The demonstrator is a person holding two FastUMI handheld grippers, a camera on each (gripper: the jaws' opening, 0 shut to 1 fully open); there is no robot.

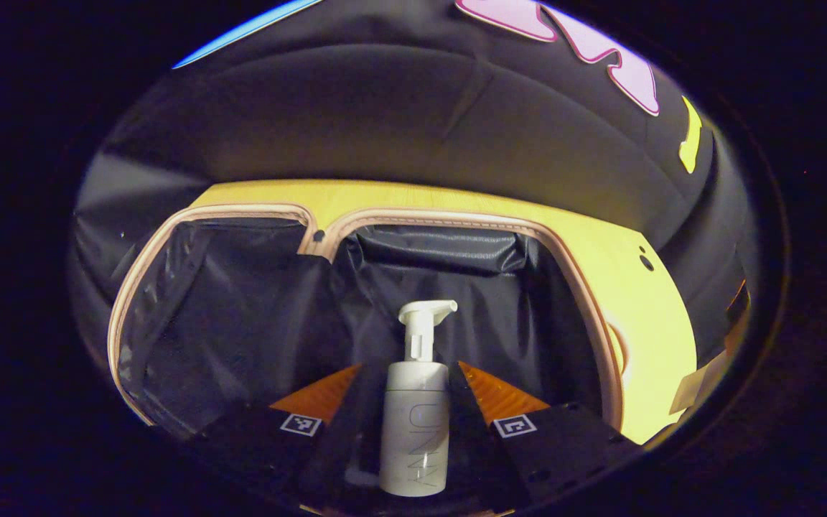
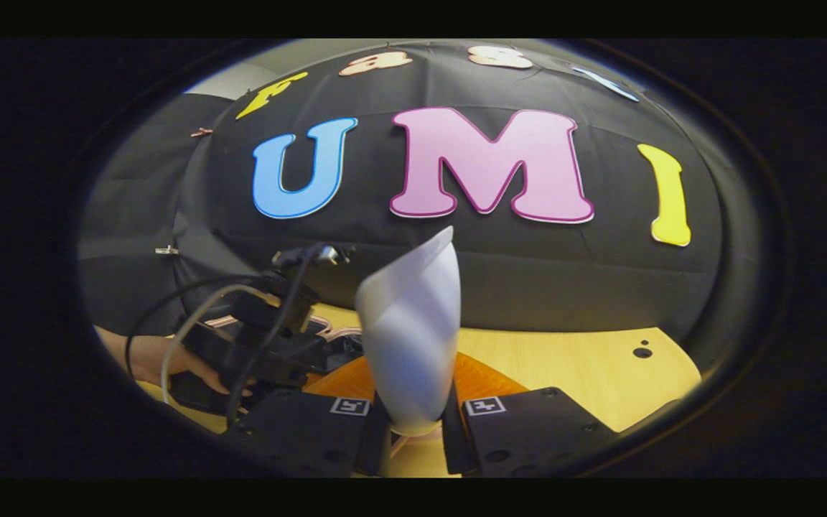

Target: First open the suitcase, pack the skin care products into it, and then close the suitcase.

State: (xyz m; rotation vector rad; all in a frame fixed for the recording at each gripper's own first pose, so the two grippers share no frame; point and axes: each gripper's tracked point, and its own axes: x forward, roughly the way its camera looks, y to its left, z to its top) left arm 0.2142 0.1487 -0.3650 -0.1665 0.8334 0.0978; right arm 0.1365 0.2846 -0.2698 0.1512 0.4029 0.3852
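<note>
Between my left gripper's point(image 1: 413, 402) fingers a white plastic pump bottle point(image 1: 416, 424) stands clamped, above the open suitcase's point(image 1: 241, 316) black lining; the yellow wooden table point(image 1: 643, 316) lies behind. Rightward, my right gripper point(image 2: 413, 402) clamps a white soft tube point(image 2: 410, 330), partly hiding the table.

In the left gripper view, a pump bottle point(image 1: 415, 424) stands upright between the two fingers of the left tongs point(image 1: 413, 391), over the open suitcase point(image 1: 227, 316). The suitcase lies on the counter point(image 1: 643, 316), which shows behind it and to its right; the booth's wall rises behind the counter. In the right gripper view, a tube point(image 2: 410, 337) stands between the fingers of the right tongs point(image 2: 413, 402), tilted a little to the right. To its left, farther off, a hand point(image 2: 159, 362) holds the other tongs.
</note>
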